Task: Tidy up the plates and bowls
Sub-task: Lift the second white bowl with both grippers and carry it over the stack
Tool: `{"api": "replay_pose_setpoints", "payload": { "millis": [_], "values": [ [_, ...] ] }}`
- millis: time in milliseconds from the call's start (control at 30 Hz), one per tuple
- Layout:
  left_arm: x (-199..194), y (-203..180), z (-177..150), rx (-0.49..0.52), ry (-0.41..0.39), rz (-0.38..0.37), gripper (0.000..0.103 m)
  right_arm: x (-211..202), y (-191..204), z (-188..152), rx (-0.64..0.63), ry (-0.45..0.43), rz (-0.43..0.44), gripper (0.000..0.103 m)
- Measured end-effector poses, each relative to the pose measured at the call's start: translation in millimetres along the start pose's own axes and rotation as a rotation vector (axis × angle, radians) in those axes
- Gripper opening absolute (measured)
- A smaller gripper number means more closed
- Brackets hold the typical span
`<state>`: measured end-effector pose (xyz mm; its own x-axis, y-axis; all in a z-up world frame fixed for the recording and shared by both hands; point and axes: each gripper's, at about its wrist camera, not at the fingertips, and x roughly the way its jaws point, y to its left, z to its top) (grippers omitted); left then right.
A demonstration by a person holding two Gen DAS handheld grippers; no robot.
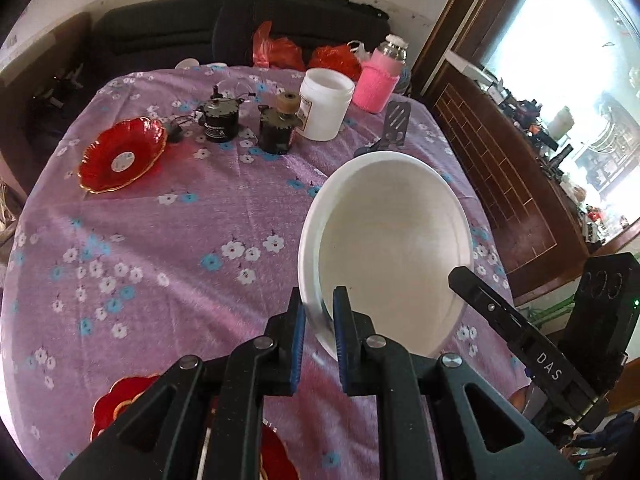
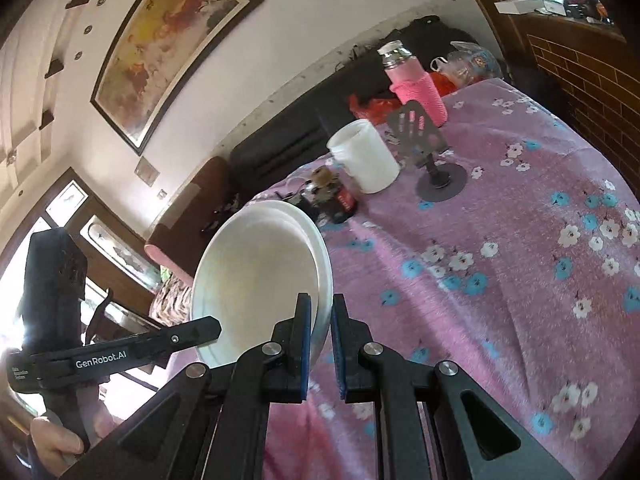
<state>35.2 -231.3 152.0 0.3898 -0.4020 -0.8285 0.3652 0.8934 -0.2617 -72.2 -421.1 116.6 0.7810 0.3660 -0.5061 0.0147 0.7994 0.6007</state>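
Observation:
A white deep plate [image 1: 392,240] hangs tilted above the purple flowered tablecloth [image 1: 180,260], and both grippers hold it. My left gripper [image 1: 320,300] is shut on its near rim. My right gripper [image 2: 320,308] is shut on the opposite rim of the white plate [image 2: 256,276], where a second rim edge shows behind the first. In the right wrist view the left gripper comes in from the left, held by a hand [image 2: 52,440]. A red gold-edged plate [image 1: 122,154] lies at the table's far left. More red plates [image 1: 120,404] lie under my left gripper.
At the back of the table stand a white jar [image 1: 326,104], two black motors [image 1: 276,128], a pink-sleeved flask [image 1: 380,76] and a grey phone stand [image 2: 436,160]. Red bags [image 1: 276,50] and a dark sofa lie behind. A brown wooden cabinet [image 1: 500,184] stands to the right.

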Motion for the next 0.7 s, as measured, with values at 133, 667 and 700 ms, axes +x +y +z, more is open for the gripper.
{"api": "replay_pose_setpoints", "payload": {
  "millis": [133, 667, 700],
  "values": [
    [-20.2, 10.6, -15.5, -0.003, -0.025, -0.030, 0.013, -16.6, 22.1, -10.4, -0.033, -0.018, 0.028, 0.011],
    [-109.8, 76.1, -86.1, -0.031, -0.170, -0.061, 0.013, -32.6, 114.7, -66.0, -0.189, 0.011, 0.139, 0.011],
    [-112.5, 78.6, -90.7, -0.030, -0.174, -0.055, 0.013, -31.7, 118.4, -69.9, -0.195, 0.015, 0.143, 0.011]
  ]
}}
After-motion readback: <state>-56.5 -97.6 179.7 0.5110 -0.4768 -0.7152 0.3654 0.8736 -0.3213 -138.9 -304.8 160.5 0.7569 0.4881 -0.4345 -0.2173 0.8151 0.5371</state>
